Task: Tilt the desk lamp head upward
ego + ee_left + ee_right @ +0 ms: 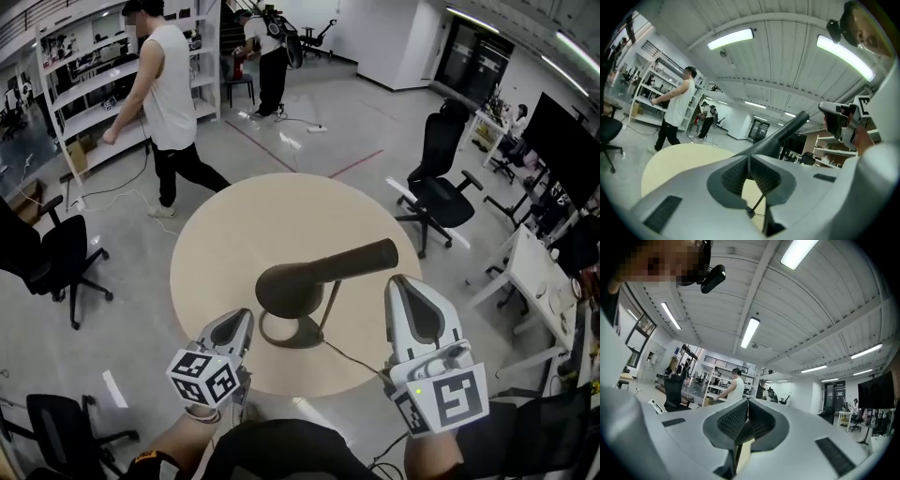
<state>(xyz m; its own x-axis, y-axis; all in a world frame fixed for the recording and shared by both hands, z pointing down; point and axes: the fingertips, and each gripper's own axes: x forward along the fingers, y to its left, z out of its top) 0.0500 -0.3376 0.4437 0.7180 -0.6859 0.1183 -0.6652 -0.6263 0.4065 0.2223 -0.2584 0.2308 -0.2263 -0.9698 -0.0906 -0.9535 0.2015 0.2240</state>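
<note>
Dark lamp (pixel 323 272) sits mid-surface (pixel 234 225), head pointing right. Left gripper (pixel 240 321) and right gripper (pixel 405 287) sit on either side of it, neither touching it; both jaws are pressed together on nothing. Risks: pushing the head up unbraced could slide or tip the base (pixel 292 343). The cable (pixel 356 357) by the right gripper could snag.
</note>
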